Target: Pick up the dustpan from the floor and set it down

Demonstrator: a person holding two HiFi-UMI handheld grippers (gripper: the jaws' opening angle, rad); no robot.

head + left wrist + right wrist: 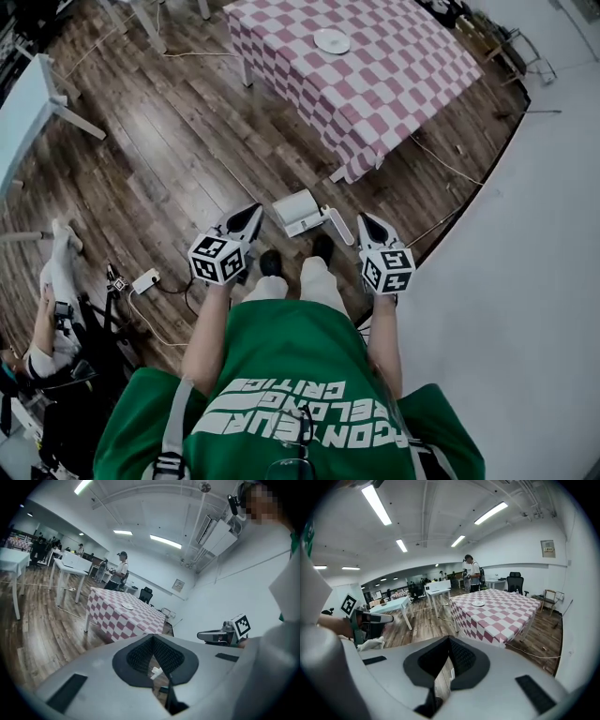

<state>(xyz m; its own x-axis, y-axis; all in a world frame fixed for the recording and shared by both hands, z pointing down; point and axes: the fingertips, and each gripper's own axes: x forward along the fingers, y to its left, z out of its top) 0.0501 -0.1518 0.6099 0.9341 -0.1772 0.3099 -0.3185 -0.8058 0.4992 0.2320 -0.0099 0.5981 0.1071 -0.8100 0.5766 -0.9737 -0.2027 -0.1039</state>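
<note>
Only in the head view: white dustpan [300, 212] flat on the wooden floor [159, 178], just ahead of the shoes [296, 255], between left gripper [251, 214] and right gripper [367, 220], touched by neither. Only in the gripper views: a standing person [121, 569] beyond the checkered desk [123, 613]. Both pairs of jaws pressed together at the tips, pinching nothing. Below the left jaws, through the narrow gap, a small white shape [156, 671], too little showing to name. Desk's far edge cut off overhead.
</note>
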